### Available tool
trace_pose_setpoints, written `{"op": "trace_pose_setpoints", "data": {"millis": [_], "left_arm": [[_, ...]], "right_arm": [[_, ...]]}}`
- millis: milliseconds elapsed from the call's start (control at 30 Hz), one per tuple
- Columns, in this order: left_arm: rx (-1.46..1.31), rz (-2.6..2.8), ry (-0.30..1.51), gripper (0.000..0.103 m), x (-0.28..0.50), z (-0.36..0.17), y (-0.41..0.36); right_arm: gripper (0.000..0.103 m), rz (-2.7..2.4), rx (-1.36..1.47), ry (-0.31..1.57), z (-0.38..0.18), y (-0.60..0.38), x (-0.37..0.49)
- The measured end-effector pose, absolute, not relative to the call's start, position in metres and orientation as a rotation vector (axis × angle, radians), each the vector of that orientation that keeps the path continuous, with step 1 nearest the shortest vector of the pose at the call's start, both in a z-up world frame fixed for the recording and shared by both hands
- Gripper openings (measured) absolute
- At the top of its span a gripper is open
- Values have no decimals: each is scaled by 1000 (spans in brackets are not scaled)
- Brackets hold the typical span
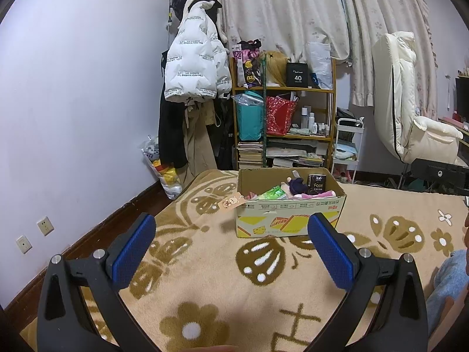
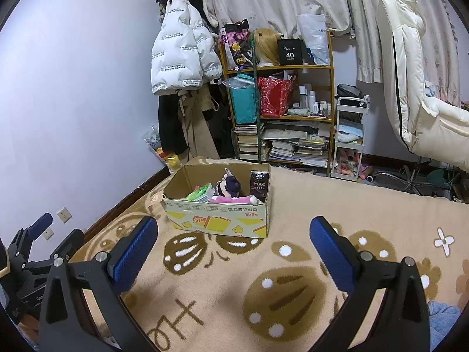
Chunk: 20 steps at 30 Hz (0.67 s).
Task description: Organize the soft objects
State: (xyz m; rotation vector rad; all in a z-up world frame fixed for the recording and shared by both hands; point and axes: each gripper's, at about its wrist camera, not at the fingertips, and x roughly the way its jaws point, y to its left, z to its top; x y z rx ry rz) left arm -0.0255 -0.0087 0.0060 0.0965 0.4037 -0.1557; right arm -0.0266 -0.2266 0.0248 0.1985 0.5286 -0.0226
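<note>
A cardboard box (image 1: 288,215) stands on a beige patterned blanket (image 1: 219,278); it also shows in the right wrist view (image 2: 217,220). Inside lie a dark-haired plush doll (image 2: 230,186), a green tissue pack (image 2: 200,192), a pink soft item (image 2: 234,199) and a black Face tissue pack (image 2: 259,186). A small bear tag (image 1: 231,202) lies by the box's left side. My left gripper (image 1: 231,252) is open and empty, short of the box. My right gripper (image 2: 233,252) is open and empty, in front of the box. The left gripper shows at the right view's left edge (image 2: 55,240).
A shelf (image 1: 284,117) with bags, bottles and books stands behind the bed, coats (image 1: 190,67) hang to its left. A white cart (image 2: 350,138) and white padded chair (image 2: 416,88) stand at right. A blue cloth (image 1: 448,281) lies at the blanket's right edge.
</note>
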Motion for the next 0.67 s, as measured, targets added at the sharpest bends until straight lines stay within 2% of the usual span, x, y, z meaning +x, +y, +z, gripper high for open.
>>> {"op": "trace_pose_setpoints", "data": {"millis": [667], "left_arm": [[89,-150,401,102,-29,7,-13]], "right_arm": [[103,-22,195,534,23,-229,-27]]}}
